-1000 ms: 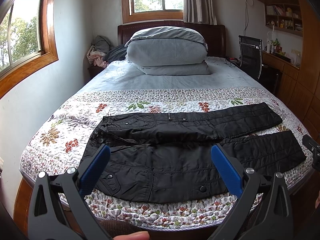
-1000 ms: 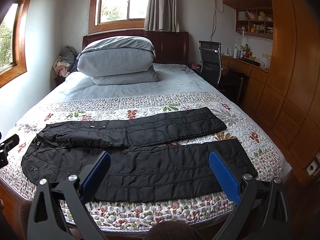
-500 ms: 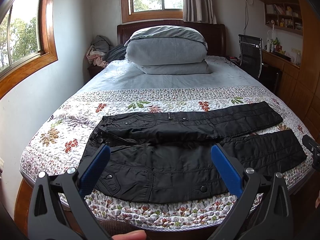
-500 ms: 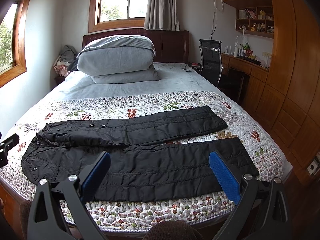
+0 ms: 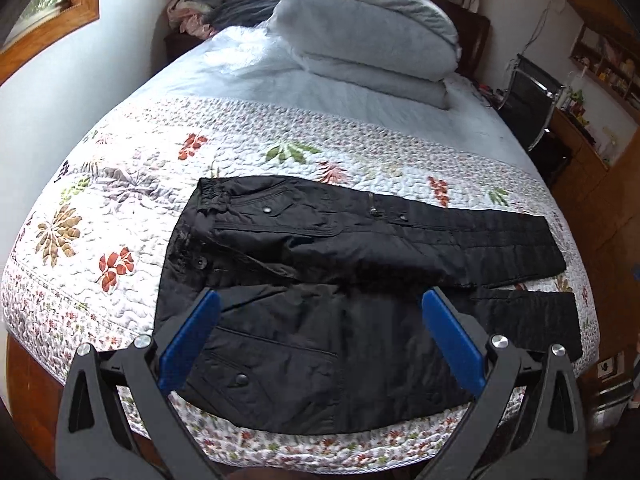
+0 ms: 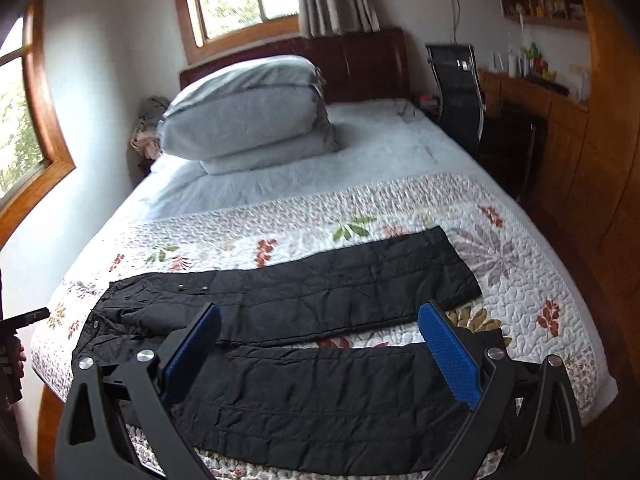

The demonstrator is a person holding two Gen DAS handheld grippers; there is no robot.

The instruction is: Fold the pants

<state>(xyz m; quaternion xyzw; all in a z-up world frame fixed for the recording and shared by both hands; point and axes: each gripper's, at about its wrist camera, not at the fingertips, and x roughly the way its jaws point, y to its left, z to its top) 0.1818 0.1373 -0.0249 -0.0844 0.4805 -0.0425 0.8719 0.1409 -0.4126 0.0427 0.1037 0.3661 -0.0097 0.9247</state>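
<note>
Black pants (image 5: 328, 264) lie flat across the floral quilt at the foot of the bed, waist to the left, both legs running right, side by side. They show in the right wrist view (image 6: 304, 320) too. My left gripper (image 5: 318, 312) is open with blue pads, hovering above the near hip and pocket area. My right gripper (image 6: 318, 328) is open, hovering above the near leg towards its cuff. Neither touches the cloth.
A floral quilt (image 5: 120, 200) covers the bed's near half. Folded grey bedding (image 5: 360, 40) lies at the headboard. A black chair (image 6: 456, 88) and wooden desk (image 6: 540, 120) stand on the right. A wall with windows is on the left.
Both grippers have moved forward and down towards the pants, tilting to look more steeply at the bed. The pants have not moved.
</note>
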